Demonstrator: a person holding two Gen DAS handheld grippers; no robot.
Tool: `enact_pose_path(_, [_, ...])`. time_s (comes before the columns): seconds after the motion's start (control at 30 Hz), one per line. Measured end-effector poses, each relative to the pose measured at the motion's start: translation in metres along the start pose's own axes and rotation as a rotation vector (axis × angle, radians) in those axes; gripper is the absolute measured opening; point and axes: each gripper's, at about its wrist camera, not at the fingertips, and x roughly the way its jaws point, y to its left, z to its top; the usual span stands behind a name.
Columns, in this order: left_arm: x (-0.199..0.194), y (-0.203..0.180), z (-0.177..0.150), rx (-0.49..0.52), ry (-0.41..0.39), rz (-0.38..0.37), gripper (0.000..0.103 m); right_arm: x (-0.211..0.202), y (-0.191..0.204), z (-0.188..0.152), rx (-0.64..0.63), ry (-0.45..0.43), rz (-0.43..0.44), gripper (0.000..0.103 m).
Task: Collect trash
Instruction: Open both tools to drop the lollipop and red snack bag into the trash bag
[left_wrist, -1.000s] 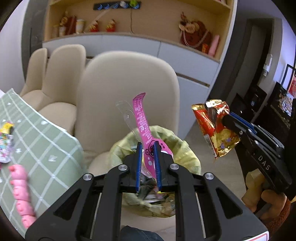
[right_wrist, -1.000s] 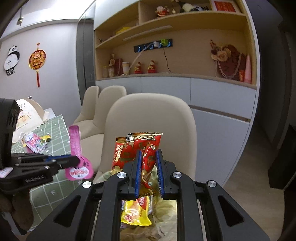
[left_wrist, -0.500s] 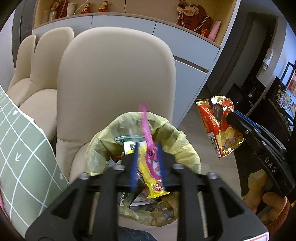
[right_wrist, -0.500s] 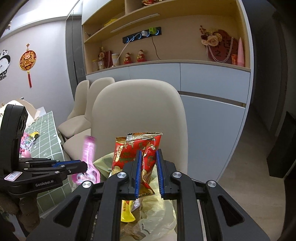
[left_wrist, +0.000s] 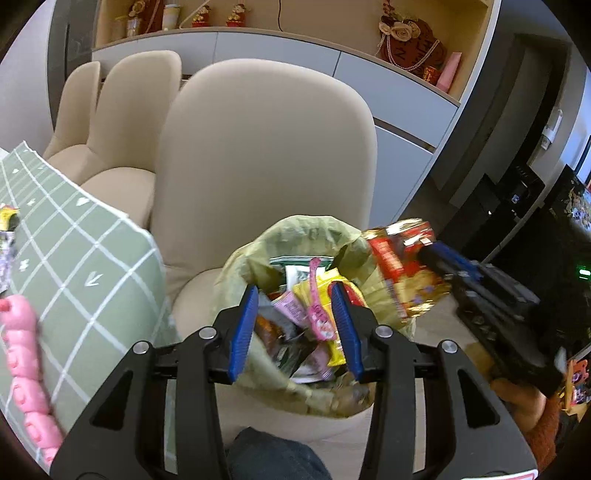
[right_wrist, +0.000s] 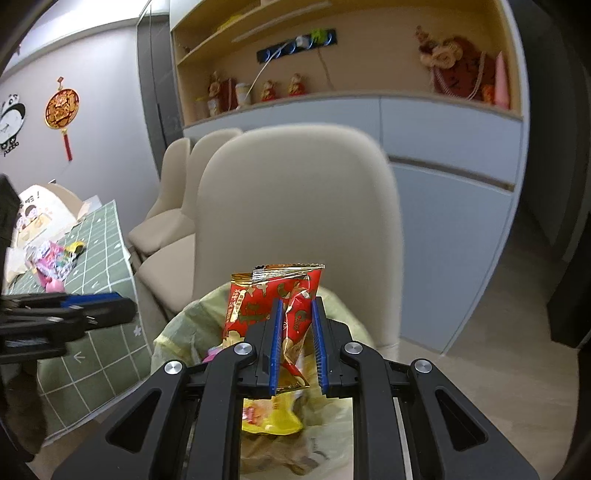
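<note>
The red and gold snack wrapper (right_wrist: 275, 306) is pinched between the blue pads of the right hand-held gripper (right_wrist: 295, 345), upright, above the right rim of the trash bag (right_wrist: 181, 325). That yellow-green bag (left_wrist: 295, 236) sits open on the seat of a beige chair (left_wrist: 266, 155) and is full of wrappers, among them a pink strip wrapper (left_wrist: 318, 306) and a yellow packet (left_wrist: 332, 295) lying on top. The left hand-held gripper (left_wrist: 294, 325) hovers over the bag's mouth with its jaws spread, holding nothing. To the left, a table with a green checked tablecloth (left_wrist: 74, 266) carries more wrappers (right_wrist: 55, 258). A shelf unit (right_wrist: 332, 74) stands behind the chairs.
</note>
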Motion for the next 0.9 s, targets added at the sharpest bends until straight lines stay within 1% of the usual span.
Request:
enact_pose_path(0.1, [-0.011,0.009,-0.004,-0.007,-0.002,0.024,0.041,0.019,0.007,-0.008,0.002,0.041,0.024,0.016])
enact_pose_path(0.27, [-0.033,0.027,-0.007,-0.032,-0.017,0.032,0.041,0.046,0.022,-0.019,-0.007,0.110,0.078,0.016])
enact_pose_path(0.33, [-0.043,0.037,-0.009,-0.047,-0.027,0.041,0.041,0.057,0.034,-0.025,-0.040,0.156,0.112,0.016])
enact_pose_path(0.47, [-0.054,0.050,-0.010,-0.075,-0.037,0.049,0.041,0.074,0.052,-0.037,-0.117,0.221,0.114,0.016])
enact_pose_path(0.6, [-0.063,0.058,-0.012,-0.081,-0.044,0.046,0.042,0.077,0.059,-0.042,-0.135,0.244,0.112,0.016])
enact_pose_path(0.7, [-0.069,0.063,-0.014,-0.086,-0.046,0.040,0.042,0.074,0.057,-0.039,-0.109,0.245,0.115,0.018])
enact_pose_path(0.73, [-0.071,0.065,-0.014,-0.088,-0.048,0.038,0.043,0.072,0.057,-0.036,-0.101,0.243,0.109,0.021])
enact_pose_path(0.77, [-0.076,0.069,-0.015,-0.090,-0.054,0.037,0.045,0.069,0.055,-0.034,-0.096,0.236,0.099,0.032])
enact_pose_path(0.8, [-0.079,0.072,-0.016,-0.092,-0.060,0.038,0.046,0.063,0.055,-0.031,-0.090,0.217,0.089,0.037])
enact_pose_path(0.83, [-0.084,0.076,-0.017,-0.096,-0.067,0.041,0.046,0.059,0.054,-0.027,-0.087,0.208,0.085,0.040])
enact_pose_path(0.9, [-0.096,0.088,-0.020,-0.107,-0.083,0.053,0.046,0.049,0.056,-0.020,-0.088,0.193,0.072,0.041])
